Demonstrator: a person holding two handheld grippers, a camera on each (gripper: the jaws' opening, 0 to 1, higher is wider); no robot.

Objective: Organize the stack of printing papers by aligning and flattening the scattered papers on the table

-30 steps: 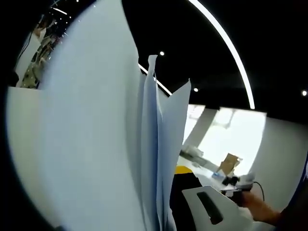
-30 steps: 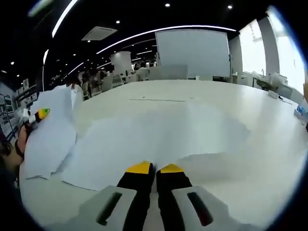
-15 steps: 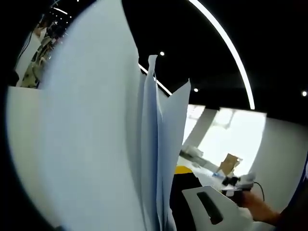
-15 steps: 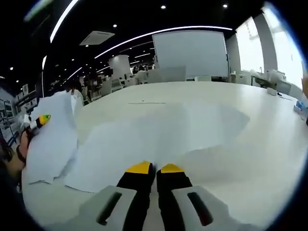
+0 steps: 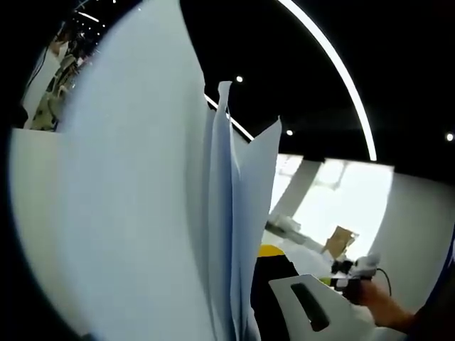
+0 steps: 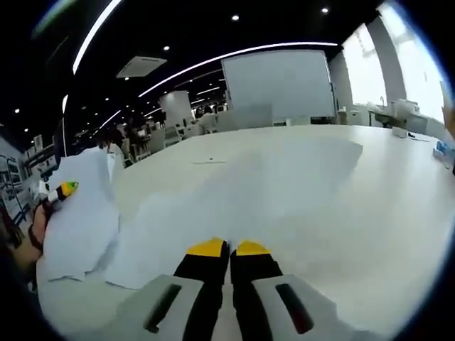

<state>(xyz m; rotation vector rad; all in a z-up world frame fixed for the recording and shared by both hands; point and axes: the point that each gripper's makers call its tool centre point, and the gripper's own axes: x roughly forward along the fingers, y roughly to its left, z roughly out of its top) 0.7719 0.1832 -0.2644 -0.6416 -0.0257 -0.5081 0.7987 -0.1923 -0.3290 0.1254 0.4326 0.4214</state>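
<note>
Papers (image 5: 142, 213) gripped upright in our left gripper (image 5: 249, 298); right gripper (image 6: 227, 249) pinches a sheet (image 6: 234, 199) on the table (image 6: 398, 234). Next we add it to the bundle and align edges.

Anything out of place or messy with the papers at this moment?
Yes. The sheets held up by the left gripper fan apart, their top edges at uneven heights rather than squared. A separate large sheet lies loose on the white table, its far part lifted, with the right gripper shut at its near edge.
</note>
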